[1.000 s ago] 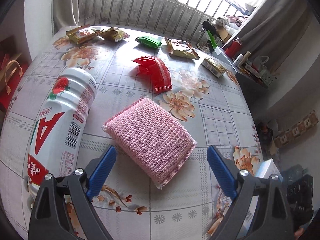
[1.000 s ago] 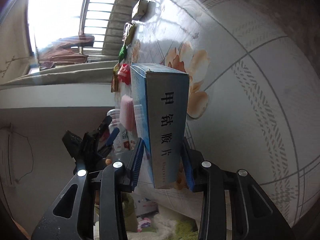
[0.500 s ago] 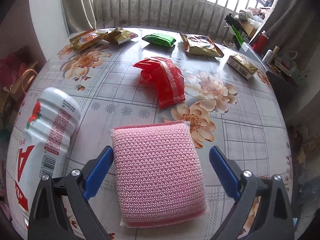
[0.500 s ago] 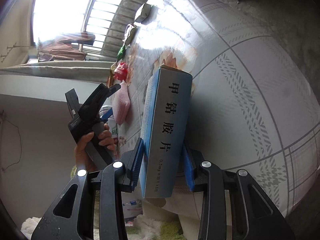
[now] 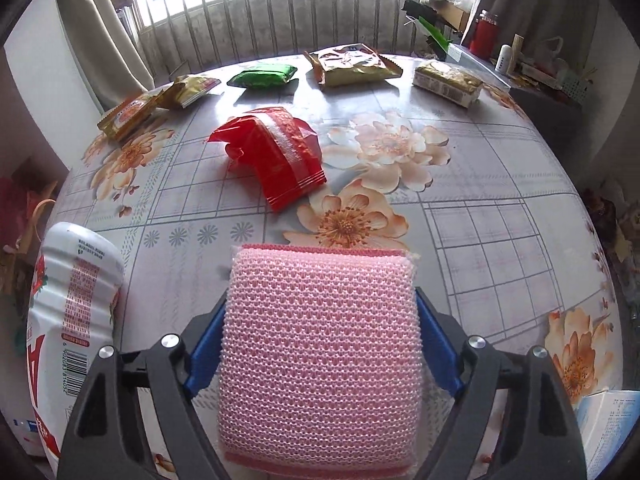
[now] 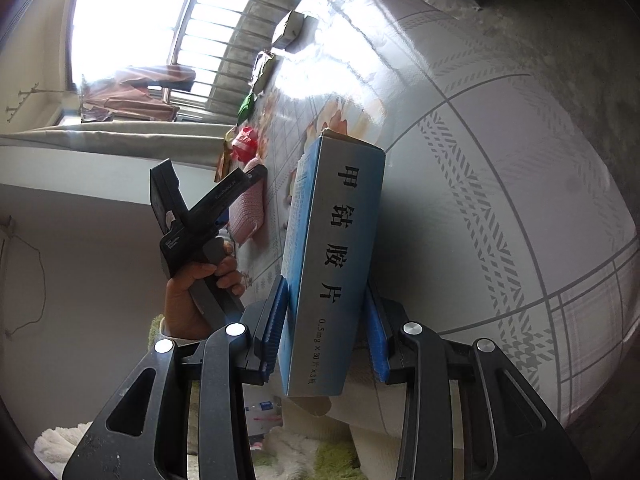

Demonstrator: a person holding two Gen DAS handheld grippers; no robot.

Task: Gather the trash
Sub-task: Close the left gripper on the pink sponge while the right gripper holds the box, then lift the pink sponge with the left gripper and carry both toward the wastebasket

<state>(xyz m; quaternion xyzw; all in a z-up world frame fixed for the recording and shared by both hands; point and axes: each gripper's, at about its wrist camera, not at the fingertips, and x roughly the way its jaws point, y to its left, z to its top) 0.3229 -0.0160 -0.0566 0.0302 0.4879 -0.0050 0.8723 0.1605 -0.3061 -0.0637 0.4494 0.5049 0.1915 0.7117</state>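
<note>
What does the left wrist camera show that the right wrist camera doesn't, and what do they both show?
Only the left wrist view: the white plastic bottle with red print lying beside the left tongs, whose jaws are closing around the sponge.

Only the right wrist view: the right tongs clamped on the blue cardboard medicine box's sides, and the person's hand.

Both: the pink knitted sponge, red crinkled wrapper, green packet and floral tablecloth.
</note>
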